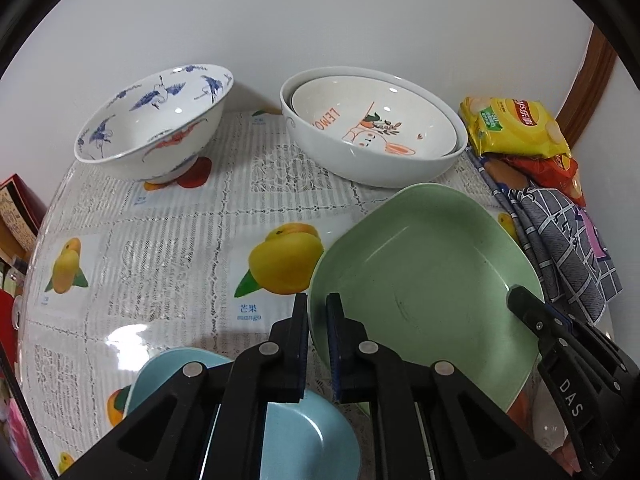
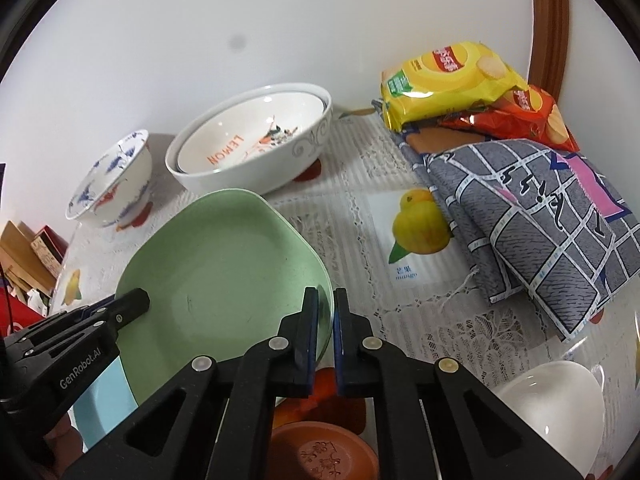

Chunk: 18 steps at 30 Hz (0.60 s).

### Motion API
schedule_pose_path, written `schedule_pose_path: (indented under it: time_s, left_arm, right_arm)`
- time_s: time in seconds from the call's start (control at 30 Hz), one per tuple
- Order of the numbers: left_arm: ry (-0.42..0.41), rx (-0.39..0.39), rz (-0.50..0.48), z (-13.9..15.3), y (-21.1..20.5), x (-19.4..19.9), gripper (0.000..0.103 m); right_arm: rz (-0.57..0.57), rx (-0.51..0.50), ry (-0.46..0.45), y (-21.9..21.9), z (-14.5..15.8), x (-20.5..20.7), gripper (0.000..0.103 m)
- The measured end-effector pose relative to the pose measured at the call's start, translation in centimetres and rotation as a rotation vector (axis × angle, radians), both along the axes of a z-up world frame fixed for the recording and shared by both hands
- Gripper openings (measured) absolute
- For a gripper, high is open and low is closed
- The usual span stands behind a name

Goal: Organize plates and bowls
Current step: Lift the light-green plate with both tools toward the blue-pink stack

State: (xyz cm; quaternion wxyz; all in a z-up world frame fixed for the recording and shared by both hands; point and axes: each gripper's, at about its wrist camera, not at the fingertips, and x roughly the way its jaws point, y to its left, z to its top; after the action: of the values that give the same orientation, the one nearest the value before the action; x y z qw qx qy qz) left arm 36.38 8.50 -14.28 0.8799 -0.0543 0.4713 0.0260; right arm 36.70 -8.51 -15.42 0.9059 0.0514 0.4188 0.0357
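Two grippers, left and right, are pinching my green plate at nine and three o'clock, fingers closed on its rim; uneven lifting risks slipping.

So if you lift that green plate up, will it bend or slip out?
The green plate looks like stiff, glazed ware, so it probably won't bend. Its smooth, shiny surface could be slippery; both the left gripper and the right gripper pinch opposite rims, which should steady it. It seems breakable if dropped.
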Motion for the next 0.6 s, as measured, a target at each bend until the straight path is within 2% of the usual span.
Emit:
schedule_pose_path:
  time_s: [0.3,0.6]
  left_arm:
    - [-0.01,-0.01,-0.002,1.0,-0.2,-0.6,0.009]
    - [-0.059,-0.026,-0.048,4.0,-1.2,-2.9,0.008]
  right_arm:
    - [-0.017,0.022,-0.01,-0.2,1.1,-1.0,0.006]
    - [-0.074,0.037,-0.055,-0.9,3.7,-3.8,0.006]
